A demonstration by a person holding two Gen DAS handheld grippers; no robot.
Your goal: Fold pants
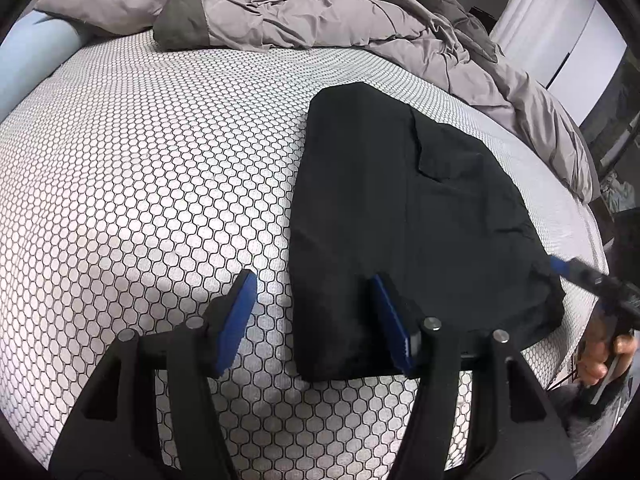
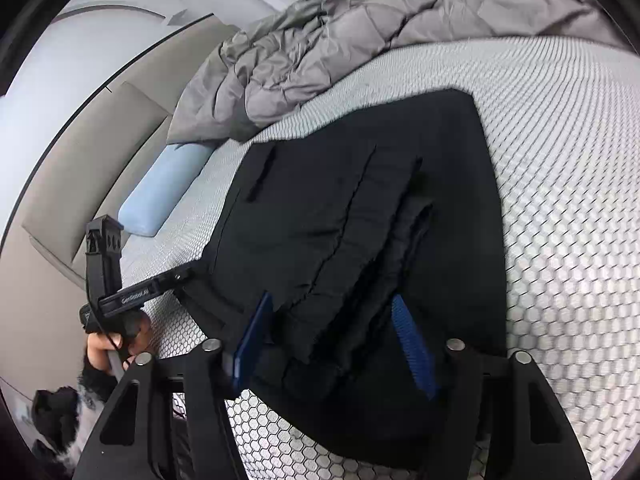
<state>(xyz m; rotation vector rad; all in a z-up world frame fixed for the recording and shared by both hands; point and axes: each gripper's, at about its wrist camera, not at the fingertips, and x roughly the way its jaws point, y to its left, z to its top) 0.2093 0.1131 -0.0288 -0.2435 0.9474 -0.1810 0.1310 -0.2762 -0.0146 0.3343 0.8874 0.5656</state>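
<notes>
1. Left gripper [image 1: 316, 300]: black two-finger tool with blue pads, jaws parted about halfway. It straddles the near left edge of the pants; one pad sits over the black cloth, the other over bare mattress. Pads aren't pressing on the fabric, nothing gripped.
2. Right gripper [image 2: 334, 320]: same build, jaws also about half open. The bunched near edge of the pants lies between the pads; cannot tell if the pads actually bite the cloth, looks loose.
3. Black fabric pants [image 1: 416, 208]: folded into a compact, roughly rectangular stack, flat on the mattress, near its front edge. Seam and pocket slit face up on the top layer.
4. A hand [image 2: 120, 344] grips the handle of the left tool, seen from the right wrist view at the pants' corner.
5. White mattress cover with black hexagon print [image 1: 160, 184]: bare to the left of the pants.
6. Light blue bolster pillow [image 2: 164, 192]: at the mattress edge, apart from the pants.
7. Crumpled grey duvet [image 1: 304, 12]: heaped along the far side of the bed, not touching the pants.
</notes>
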